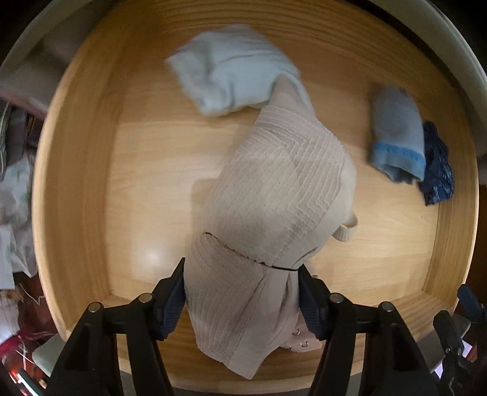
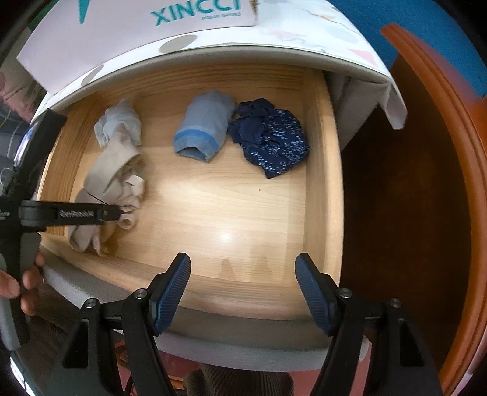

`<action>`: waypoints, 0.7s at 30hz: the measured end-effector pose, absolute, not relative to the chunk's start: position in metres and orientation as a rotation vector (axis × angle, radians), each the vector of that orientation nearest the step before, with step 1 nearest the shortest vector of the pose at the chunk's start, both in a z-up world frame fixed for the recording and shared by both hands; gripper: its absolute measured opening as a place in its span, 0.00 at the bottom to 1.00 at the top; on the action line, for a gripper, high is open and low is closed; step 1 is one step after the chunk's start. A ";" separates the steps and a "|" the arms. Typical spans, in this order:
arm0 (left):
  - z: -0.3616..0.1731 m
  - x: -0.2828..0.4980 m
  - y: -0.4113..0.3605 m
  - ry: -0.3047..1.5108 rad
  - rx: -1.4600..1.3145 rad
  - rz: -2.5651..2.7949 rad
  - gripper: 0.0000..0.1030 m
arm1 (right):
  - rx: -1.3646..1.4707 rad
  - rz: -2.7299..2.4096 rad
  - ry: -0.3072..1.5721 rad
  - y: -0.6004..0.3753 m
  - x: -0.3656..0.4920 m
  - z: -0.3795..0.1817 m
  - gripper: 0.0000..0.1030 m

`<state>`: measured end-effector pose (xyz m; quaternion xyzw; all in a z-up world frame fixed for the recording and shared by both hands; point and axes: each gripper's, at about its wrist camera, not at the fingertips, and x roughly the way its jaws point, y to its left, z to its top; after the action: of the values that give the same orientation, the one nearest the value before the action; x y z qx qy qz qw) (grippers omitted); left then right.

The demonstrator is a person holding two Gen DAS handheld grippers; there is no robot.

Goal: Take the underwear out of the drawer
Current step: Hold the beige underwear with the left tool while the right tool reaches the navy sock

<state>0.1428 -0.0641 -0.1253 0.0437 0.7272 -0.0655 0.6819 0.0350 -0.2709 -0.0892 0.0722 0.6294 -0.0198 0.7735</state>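
The left gripper is clamping the soft, light beige bra, bunching limply at its band, while the right gripper is hovering, jaws apart.

Blue wall, dark orange-brown wooden panel at right, glare on wood.

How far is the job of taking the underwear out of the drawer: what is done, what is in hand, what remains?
Done: the wooden drawer stands open. In hand: the left tongs have the beige bra between their pads, but it still lies inside. The right tongs are open and hold nothing. Left: the pale blue garment, the blue rolled garment and the navy patterned garment still lie in the drawer.
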 end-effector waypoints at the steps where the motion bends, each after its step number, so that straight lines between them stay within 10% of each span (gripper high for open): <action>1: -0.127 0.142 -0.056 1.626 0.097 -0.144 0.63 | 0.146 -0.034 1.363 -0.269 0.036 -0.089 0.62; 21: -0.128 0.129 -0.031 1.580 0.071 -0.127 0.61 | -0.217 0.106 1.275 -0.276 0.105 -0.115 0.48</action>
<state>0.1286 -0.0313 -0.1283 0.0320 0.7096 -0.0572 0.7015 0.1046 -0.2764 -0.1147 -0.1011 0.5938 0.0492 0.7967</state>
